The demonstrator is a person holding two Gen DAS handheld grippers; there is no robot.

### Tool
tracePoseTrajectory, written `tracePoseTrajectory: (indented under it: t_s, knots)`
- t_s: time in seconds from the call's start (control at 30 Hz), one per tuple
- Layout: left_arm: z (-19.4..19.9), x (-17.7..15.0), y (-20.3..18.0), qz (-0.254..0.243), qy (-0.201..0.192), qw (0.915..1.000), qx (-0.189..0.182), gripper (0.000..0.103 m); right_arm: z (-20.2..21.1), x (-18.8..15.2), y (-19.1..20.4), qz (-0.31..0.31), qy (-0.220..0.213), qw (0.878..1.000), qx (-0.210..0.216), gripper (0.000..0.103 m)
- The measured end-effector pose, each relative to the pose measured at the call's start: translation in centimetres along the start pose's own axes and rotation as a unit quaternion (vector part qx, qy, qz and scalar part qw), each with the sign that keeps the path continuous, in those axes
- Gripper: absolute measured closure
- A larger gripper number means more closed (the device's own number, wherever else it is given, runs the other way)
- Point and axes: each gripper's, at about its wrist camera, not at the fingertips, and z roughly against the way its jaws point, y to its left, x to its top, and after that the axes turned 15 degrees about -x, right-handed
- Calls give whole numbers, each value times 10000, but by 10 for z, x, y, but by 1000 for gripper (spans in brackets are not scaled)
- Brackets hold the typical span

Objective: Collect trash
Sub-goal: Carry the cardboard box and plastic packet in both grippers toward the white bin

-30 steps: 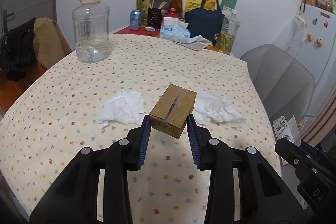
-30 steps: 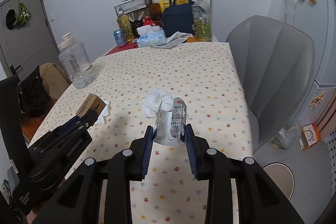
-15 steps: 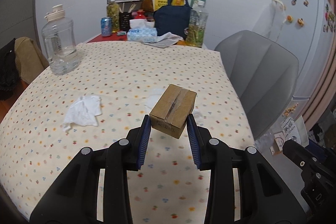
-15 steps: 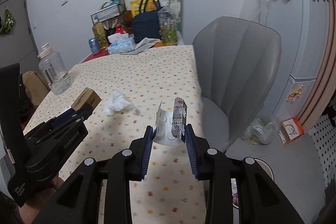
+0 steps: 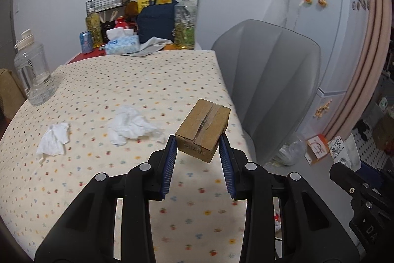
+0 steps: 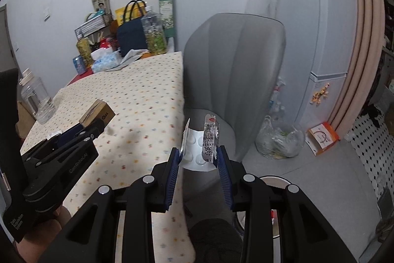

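My left gripper (image 5: 197, 147) is shut on a small taped cardboard box (image 5: 203, 130) and holds it above the table's right edge. It also shows in the right wrist view (image 6: 97, 113). My right gripper (image 6: 198, 159) is shut on a folded silver blister pack (image 6: 202, 143), held off the table's edge in front of the grey chair. Two crumpled white tissues (image 5: 131, 125) (image 5: 54, 138) lie on the dotted tablecloth (image 5: 110, 80). A round bin rim (image 6: 273, 180) shows on the floor just behind the right gripper's fingers.
A grey chair (image 5: 268, 80) stands right of the table. A clear plastic bag of rubbish (image 6: 279, 138) sits on the floor by the fridge (image 5: 327, 24). A water jug (image 5: 33, 73), tissue box (image 5: 122, 43), navy bag (image 5: 156, 21) and bottles crowd the table's far end.
Both grippers have swung to the right, away from the table middle toward the chair and floor. The box and the blister pack stay gripped. The tissues have not moved.
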Motion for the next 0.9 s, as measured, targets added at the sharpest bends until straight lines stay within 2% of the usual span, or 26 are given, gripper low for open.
tracePoseTrajectory:
  t_s: [0.57, 0.67, 0.7, 0.77, 0.9]
  knots:
    - [-51, -11, -83, -594, 485, 9963, -399, 68, -39, -18, -94, -745, 343, 9952, -529, 70]
    - [-60, -12, -95, -670, 559, 9950, -480, 68, -48, -21, -109, -900, 410, 9929, -660, 67]
    - [-62, -12, -97, -690, 576, 9947, -501, 68, -51, -23, -116, -968, 436, 9916, -732, 58]
    - [-68, -13, -106, -775, 629, 9935, -552, 68, -55, -24, -127, -1069, 419, 9897, -850, 50]
    - [-76, -16, -118, -873, 706, 9917, -627, 68, -59, -29, -147, -1240, 467, 9865, -963, 50]
